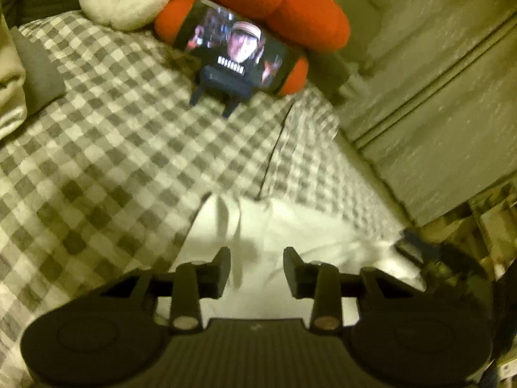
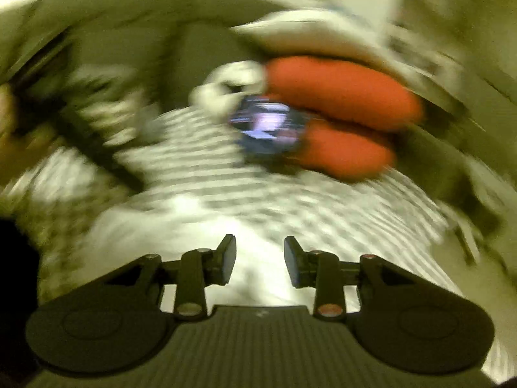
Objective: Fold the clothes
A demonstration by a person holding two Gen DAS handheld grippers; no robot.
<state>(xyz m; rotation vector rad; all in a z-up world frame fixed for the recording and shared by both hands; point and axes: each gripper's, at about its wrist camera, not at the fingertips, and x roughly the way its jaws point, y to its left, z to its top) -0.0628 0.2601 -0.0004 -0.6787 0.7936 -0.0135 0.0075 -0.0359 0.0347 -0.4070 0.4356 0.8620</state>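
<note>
A white garment [image 1: 290,226] lies crumpled on the grey-and-white checked bedspread [image 1: 113,148], right in front of my left gripper [image 1: 257,258]. That gripper hangs just above the cloth, open, with nothing between its fingers. The right wrist view is heavily blurred by motion. There my right gripper [image 2: 260,247] is open and empty over a pale patch that looks like the same white garment [image 2: 181,216] on the checked bedspread [image 2: 339,207]. At the right edge of the left wrist view, part of a dark gripper [image 1: 410,245] touches the garment's far side.
A phone on a small stand [image 1: 236,48] plays a video at the head of the bed, leaning on an orange plush toy [image 1: 290,6] beside a white plush [image 1: 126,3]. A wall and floor edge [image 1: 436,80] run along the right. A grey pillow [image 1: 35,68] lies left.
</note>
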